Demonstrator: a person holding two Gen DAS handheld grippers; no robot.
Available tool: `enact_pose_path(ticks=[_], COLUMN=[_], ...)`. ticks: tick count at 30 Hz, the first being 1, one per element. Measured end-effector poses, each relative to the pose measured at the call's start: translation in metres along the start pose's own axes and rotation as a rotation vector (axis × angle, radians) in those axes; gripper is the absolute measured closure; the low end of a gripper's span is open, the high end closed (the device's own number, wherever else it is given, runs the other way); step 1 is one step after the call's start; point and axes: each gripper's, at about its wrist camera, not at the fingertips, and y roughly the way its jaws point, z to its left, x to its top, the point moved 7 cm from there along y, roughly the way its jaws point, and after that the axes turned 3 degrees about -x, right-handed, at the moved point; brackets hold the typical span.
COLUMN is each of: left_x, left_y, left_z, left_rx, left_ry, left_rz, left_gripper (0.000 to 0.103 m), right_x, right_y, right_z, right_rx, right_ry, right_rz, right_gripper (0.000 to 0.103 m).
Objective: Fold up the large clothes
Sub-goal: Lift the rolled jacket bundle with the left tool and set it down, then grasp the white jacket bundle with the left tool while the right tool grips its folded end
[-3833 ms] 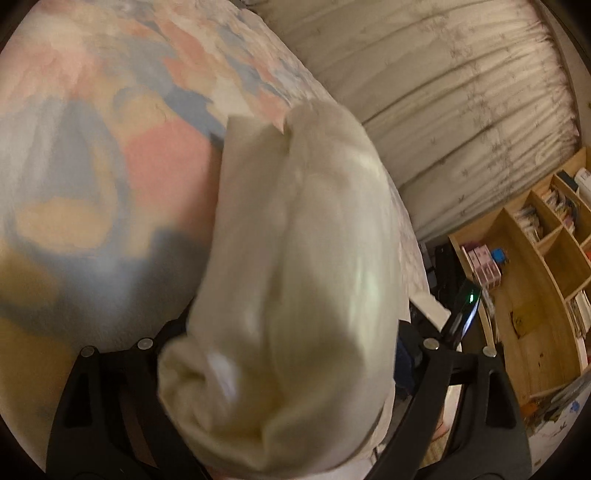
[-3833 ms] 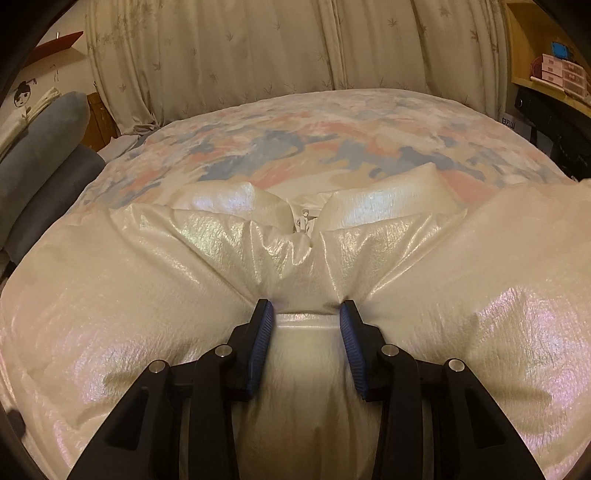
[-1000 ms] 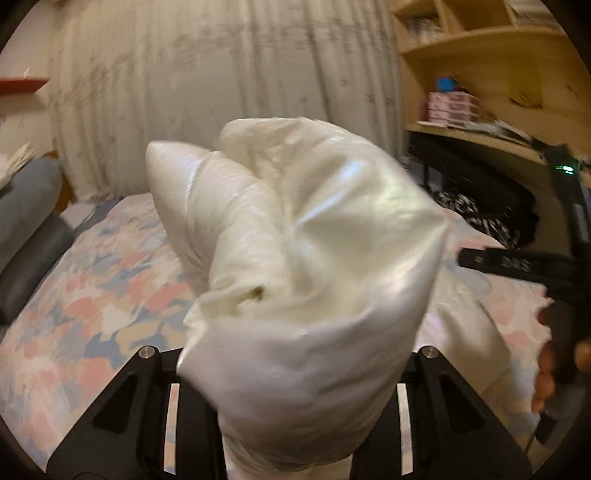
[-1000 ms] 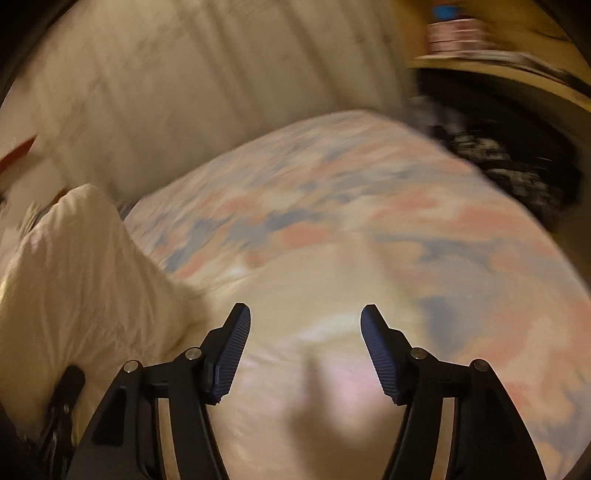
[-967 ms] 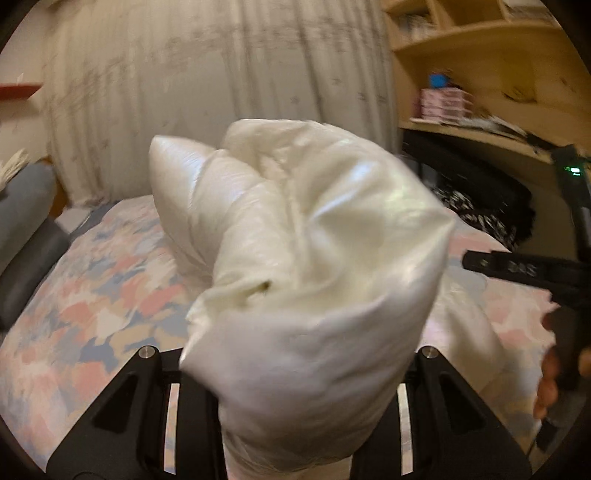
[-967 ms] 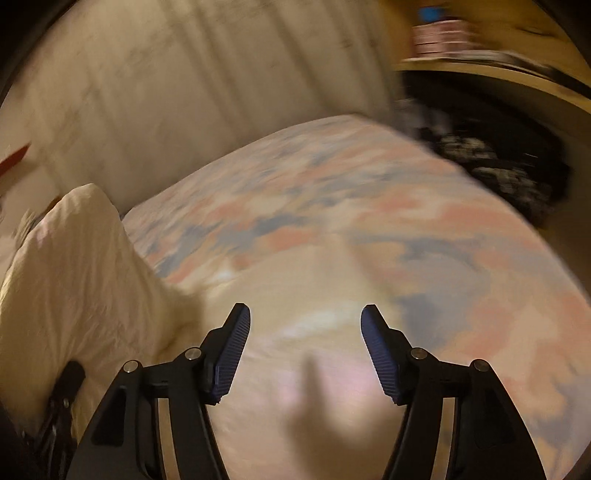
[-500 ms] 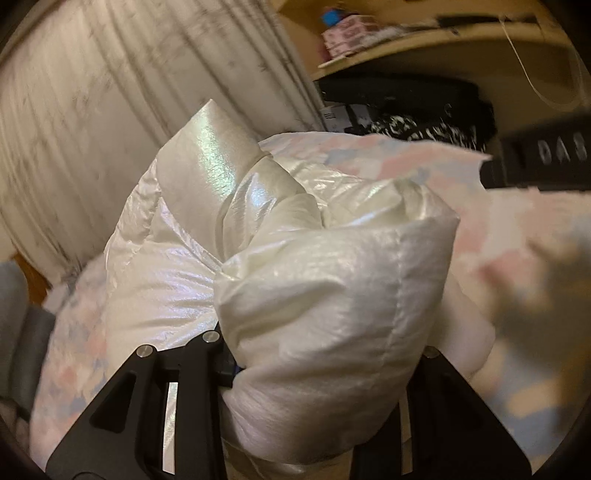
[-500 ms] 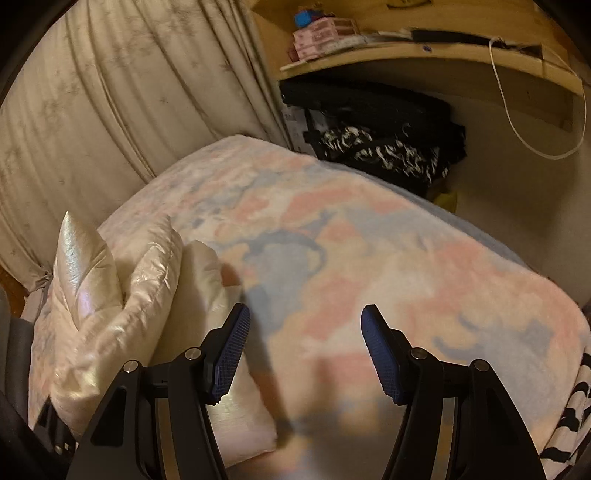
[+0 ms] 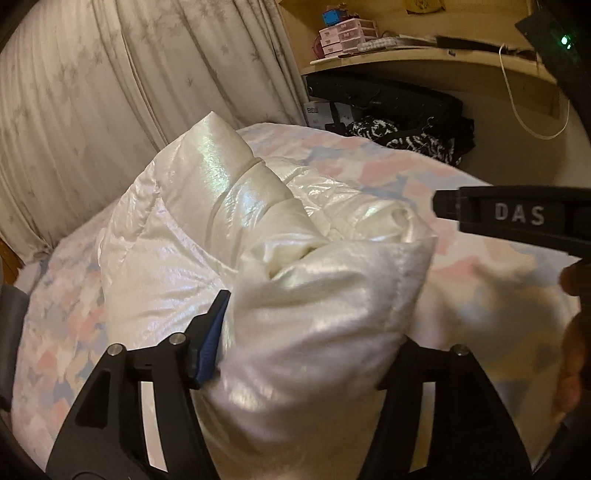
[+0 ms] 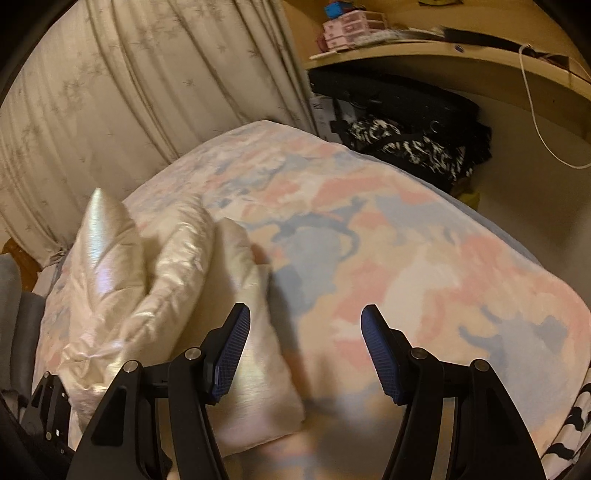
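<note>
Left tool (image 9: 310,332) tilted down, opening round jacket (image 9: 207,229)

The right gripper (image 10: 304,354) hangs over the bed with its blue-padded black fingers (image 10: 229,350) spread and nothing between them. Under it lies the pastel pink, blue and cream patterned bedspread (image 10: 424,266). A shiny cream-white padded garment (image 10: 147,266) is bunched on the bed's left side, its edge just beside the left finger. Pale patterned curtains (image 10: 147,85) hang behind, and a wooden desk (image 10: 443,51) stands at upper right.

One white puffer jacket (image 9: 229,236), one patterned bedspread (image 10: 406,251), two tongs (image 9: 310,354) (image 10: 306,354) — one small pink drawer unit (image 9: 345,35).
</note>
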Motion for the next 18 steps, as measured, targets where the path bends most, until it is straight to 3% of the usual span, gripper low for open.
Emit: enact_pose_path(ticks=[5, 10, 15, 18], left_x=[0.003, -0.004, 0.002, 0.005], left_y=[-0.026, -0.060, -0.086, -0.084], left_z=[0.016, 0.041, 0.093, 0.140], left_rx=[-0.088, -0.147, -0.161, -0.125], left_ry=[-0.066, -0.128, -0.210, -0.273], left_rz=[0.013, 0.024, 0.008, 0.017], left_gripper=[0.033, 0.032, 0.032, 0.032], right_x=[0.020, 0.033, 0.050, 0.064], right_y=[-0.025, -0.048, -0.063, -0.062], right_z=[0.022, 0.049, 0.090, 0.120], right_rx=[0.045, 0.094, 0.163, 0.240], right_ry=[-0.032, -0.083, -0.159, -0.222], right_rz=[-0.025, -0.037, -0.025, 0.015], right_gripper=[0.032, 0.029, 0.022, 0.015])
